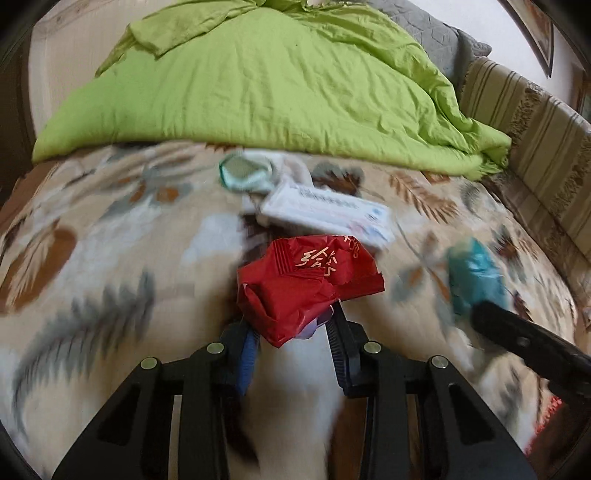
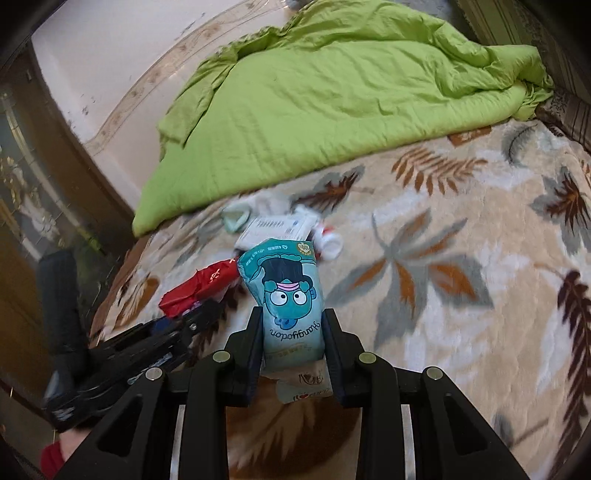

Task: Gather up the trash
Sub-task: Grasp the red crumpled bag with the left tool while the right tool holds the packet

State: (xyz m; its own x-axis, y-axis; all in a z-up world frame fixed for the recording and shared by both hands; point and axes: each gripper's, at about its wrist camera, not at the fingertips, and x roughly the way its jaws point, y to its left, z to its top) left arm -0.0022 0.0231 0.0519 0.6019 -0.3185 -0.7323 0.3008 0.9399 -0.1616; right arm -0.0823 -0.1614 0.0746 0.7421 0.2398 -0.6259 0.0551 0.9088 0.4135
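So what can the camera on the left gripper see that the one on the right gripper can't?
Only the left wrist view shows the striped sofa back and a grey cushion. Only the right wrist view shows the cartoon face printed on the teal packet, held in the right gripper, and a dark cabinet beside the bed. Both show the green quilt, the leaf-patterned blanket, the white box, and the red wrapper in the left gripper.
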